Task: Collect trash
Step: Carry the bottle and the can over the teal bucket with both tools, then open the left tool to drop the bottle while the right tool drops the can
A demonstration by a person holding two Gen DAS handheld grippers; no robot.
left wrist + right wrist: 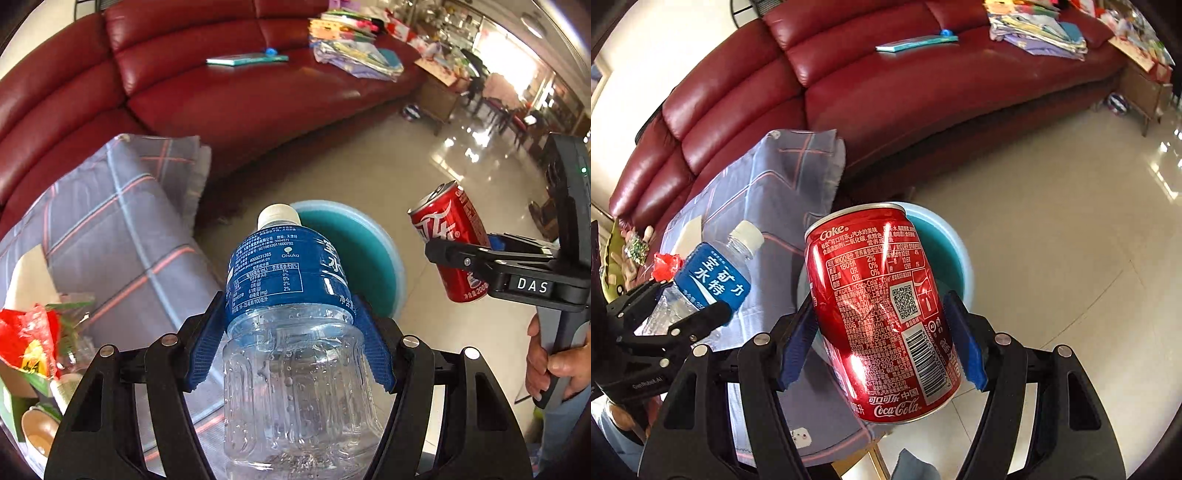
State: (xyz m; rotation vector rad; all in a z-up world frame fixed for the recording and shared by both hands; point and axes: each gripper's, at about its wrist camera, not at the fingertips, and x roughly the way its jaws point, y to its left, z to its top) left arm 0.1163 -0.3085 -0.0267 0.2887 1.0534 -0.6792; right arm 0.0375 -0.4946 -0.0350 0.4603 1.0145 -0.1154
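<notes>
Closest in the left wrist view, the left gripper (pixel 290 347) pinches a clear plastic bottle (pixel 291 332) between its blue pads (pixel 207 350), white cap pointing away. In the right wrist view, the right gripper (pixel 882 343) pinches a red cola can (pixel 882 310) around its middle, the can tilted. Both are held in the air, side by side, above the edge of a table covered with a grey checked cloth (pixel 764 206). Just beyond and below them, a light blue bin (pixel 942 251) stands open on the pale tiled floor (pixel 1052 240). Farther back, a dark red leather sofa (pixel 923 92) curves along the wall, with a teal book (pixel 916 42) and piled papers on its seat.
</notes>
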